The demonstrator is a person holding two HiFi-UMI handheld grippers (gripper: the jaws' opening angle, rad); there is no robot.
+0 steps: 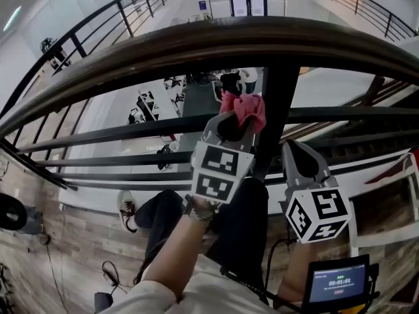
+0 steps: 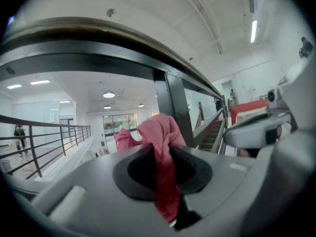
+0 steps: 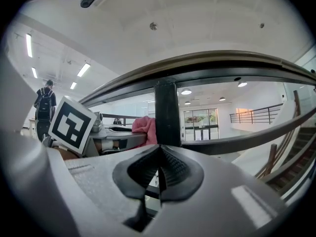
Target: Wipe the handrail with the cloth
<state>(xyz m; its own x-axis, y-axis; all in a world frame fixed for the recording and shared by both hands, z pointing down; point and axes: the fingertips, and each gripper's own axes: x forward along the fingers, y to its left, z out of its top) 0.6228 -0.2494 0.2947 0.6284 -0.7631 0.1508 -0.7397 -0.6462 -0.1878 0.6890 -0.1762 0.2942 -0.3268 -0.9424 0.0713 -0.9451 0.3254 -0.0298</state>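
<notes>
Your left gripper [image 1: 232,124] is clenched on the pink cloth [image 1: 247,108], which bunches just under the handrail [image 1: 196,41], beside a dark post [image 1: 278,103]. Your right gripper [image 1: 291,149] sits lower, jaws pressed together on nothing.

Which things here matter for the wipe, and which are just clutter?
Job:
handrail
pink cloth
left gripper, shut on the pink cloth

Not in the job:
right gripper, shut, empty
small screen
lower rails
</notes>
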